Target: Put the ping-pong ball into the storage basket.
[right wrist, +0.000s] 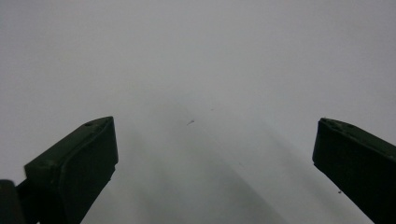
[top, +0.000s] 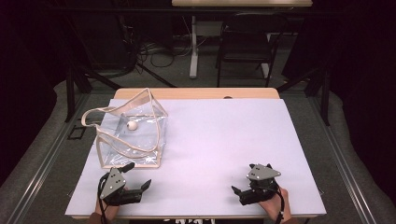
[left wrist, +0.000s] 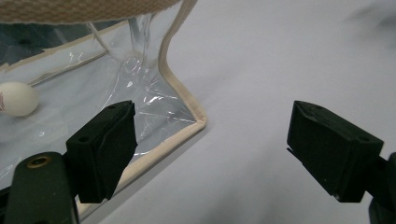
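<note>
A clear plastic bag (top: 133, 135) with beige trim and handles stands on the left of the white table cover (top: 224, 140). A white ball (top: 132, 125) lies inside it. My left gripper (top: 138, 174) is open, just in front of the bag's near edge. In the left gripper view the left gripper (left wrist: 212, 128) has nothing between its jaws; its left jaw sits by the bag's corner (left wrist: 187, 116), and the ball (left wrist: 16, 99) shows through the plastic. My right gripper (top: 243, 179) rests open at the front right; in the right gripper view the right gripper (right wrist: 215, 144) holds nothing.
A dark chair (top: 245, 44) and a table leg (top: 193, 46) with cables stand on the floor beyond the far edge. Black tripod legs (top: 74, 84) flank the table on both sides. The wooden table edge (top: 196, 93) shows at the back.
</note>
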Motion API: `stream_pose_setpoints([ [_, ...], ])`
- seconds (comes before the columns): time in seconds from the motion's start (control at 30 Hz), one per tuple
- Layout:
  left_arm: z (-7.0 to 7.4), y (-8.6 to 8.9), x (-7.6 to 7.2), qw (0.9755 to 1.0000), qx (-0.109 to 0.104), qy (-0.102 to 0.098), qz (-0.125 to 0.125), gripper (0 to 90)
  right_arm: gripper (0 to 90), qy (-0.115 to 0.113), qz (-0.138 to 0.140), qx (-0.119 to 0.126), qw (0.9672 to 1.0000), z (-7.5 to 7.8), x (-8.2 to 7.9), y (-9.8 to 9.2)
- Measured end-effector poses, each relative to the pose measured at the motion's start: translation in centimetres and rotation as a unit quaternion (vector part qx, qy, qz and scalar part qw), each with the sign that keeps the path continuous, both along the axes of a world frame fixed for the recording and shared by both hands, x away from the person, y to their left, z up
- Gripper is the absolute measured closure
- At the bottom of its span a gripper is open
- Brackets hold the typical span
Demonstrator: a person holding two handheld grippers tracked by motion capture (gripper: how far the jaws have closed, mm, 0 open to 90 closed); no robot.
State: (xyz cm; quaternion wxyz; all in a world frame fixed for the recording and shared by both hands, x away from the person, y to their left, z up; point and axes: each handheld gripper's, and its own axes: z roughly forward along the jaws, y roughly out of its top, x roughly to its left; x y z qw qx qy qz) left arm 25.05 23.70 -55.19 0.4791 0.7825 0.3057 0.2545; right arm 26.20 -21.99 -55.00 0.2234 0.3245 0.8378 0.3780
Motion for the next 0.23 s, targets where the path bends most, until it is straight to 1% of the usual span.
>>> stream_pose_setpoints([
  [0.13, -0.01, 0.01, 0.08, 1.0, 0.001, 0.003, -0.004, 15.9, 0.0, 0.002, 0.0, 0.001, 1.0, -0.05, 0.01, -0.08],
  [0.23, -0.07, -0.06, 0.18, 1.0, 0.003, 0.004, -0.002, 15.8, 0.0, -0.002, 0.0, 0.008, 1.0, -0.03, 0.03, -0.28],
])
